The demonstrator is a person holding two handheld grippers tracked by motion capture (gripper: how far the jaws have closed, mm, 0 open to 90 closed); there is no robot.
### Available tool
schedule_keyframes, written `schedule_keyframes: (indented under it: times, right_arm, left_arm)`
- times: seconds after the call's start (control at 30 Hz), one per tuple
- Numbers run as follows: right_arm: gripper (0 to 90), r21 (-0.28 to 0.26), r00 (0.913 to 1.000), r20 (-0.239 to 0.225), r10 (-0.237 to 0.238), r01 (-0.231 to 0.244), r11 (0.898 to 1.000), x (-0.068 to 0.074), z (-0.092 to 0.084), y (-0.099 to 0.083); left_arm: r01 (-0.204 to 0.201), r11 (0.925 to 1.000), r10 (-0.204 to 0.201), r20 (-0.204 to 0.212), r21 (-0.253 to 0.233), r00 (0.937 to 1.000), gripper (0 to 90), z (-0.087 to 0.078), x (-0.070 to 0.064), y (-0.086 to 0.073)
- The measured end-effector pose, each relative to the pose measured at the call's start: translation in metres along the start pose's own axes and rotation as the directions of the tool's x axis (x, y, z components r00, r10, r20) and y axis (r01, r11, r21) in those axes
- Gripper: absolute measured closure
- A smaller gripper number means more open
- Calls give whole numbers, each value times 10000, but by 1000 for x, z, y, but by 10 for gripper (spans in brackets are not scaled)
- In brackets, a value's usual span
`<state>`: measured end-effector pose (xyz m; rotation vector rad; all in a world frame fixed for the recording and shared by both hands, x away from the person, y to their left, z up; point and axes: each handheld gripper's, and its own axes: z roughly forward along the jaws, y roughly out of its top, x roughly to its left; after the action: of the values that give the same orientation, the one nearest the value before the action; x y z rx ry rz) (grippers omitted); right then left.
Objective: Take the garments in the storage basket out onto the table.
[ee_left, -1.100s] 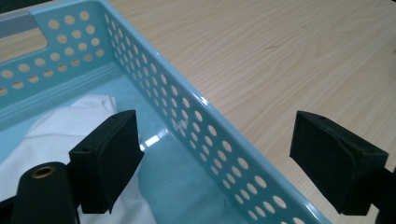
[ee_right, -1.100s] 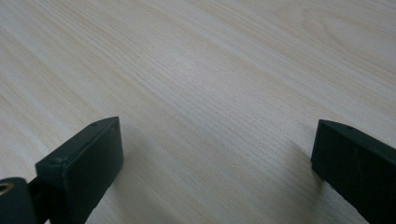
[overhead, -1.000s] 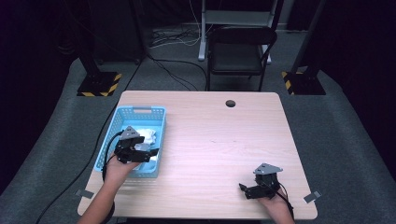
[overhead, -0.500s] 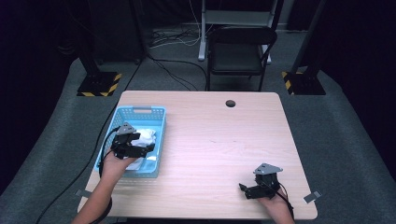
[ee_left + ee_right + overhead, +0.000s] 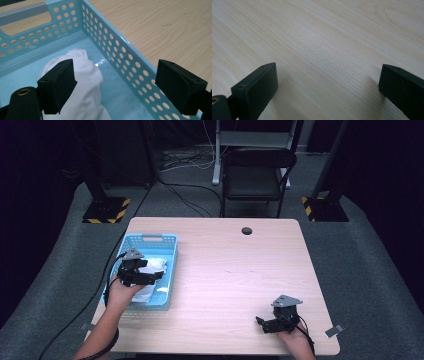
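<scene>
High view: a pale wood table carries a blue perforated basket near its left edge, with a white cloth lying inside. The left gripper hangs over the basket above the cloth. The right gripper sits low near the table's front right, well apart from the basket, on bare wood. A black chair stands behind the table.

Left gripper view: jaws spread wide. One jaw is over the bunched cloth; the other is over the basket's side wall. No contact with the fabric that I can make out; nothing is pinched.

Right gripper view: jaws spread wide over bare table, nothing between them.

Judgement: the step in hand looks like picking the cloth out of the basket. To do it well, shift the left gripper inward so both jaws clear the wall, drop onto the raised fold, and pinch a thick bunch rather than a single layer. Lift straight up so the cloth does not snag the holes or drag the light basket along; the right gripper could steady the rim if needed.
</scene>
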<state>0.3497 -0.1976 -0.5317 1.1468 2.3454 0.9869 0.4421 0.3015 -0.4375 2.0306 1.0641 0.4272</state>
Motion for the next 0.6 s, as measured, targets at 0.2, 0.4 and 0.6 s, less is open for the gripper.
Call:
schedule_keyframes:
  times: [0.2,0.4,0.6]
  right_arm:
    - [17,4,10000,-1,1,-1,10000,0,0,0]
    - [17,2,10000,-2,-3,3,10000,0,0,0]
    - [17,3,10000,0,-1,1,10000,0,0,0]
  left_arm:
    - [165,9997,-162,-149,193,9998,154,3,9,0]
    - [438,9985,-429,-286,330,9987,153,7,17,-3]
    - [540,9967,-514,-436,599,9977,154,10,25,-4]
